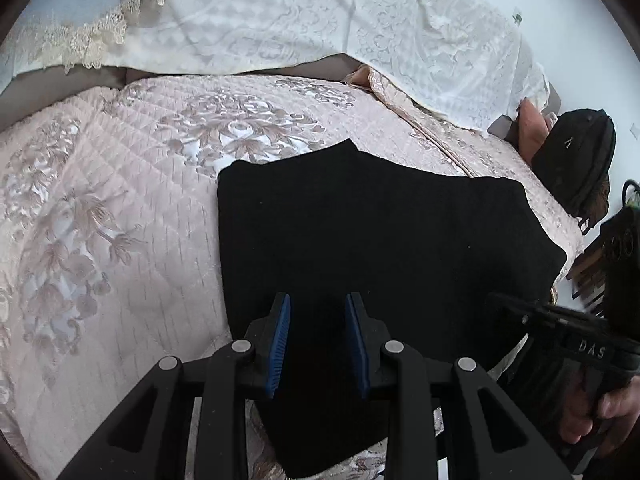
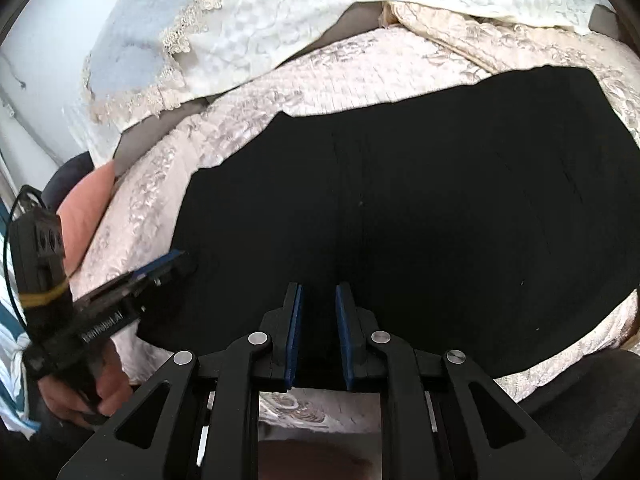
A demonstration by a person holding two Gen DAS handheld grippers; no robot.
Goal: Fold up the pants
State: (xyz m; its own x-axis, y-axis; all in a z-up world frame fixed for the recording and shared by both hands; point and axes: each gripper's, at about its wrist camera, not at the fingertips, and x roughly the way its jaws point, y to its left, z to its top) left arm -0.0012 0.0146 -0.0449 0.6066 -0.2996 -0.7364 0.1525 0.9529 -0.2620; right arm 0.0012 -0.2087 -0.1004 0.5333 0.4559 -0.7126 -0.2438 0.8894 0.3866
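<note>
Both grippers are black plastic, and each has two flat blue pads with round silver screws on the arms behind them. The left gripper (image 2: 176, 266) has white letters on its side and a yellow band round its handle. The right gripper (image 1: 552, 320) has white letters saying DAS.

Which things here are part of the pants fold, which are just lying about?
Job:
- black pants, folded flat on the bed
- left gripper, open above them
- right gripper, open above them

Lying about:
- pink quilted bedspread
- white lace-trimmed cover
- black bag at the bed's edge
</note>
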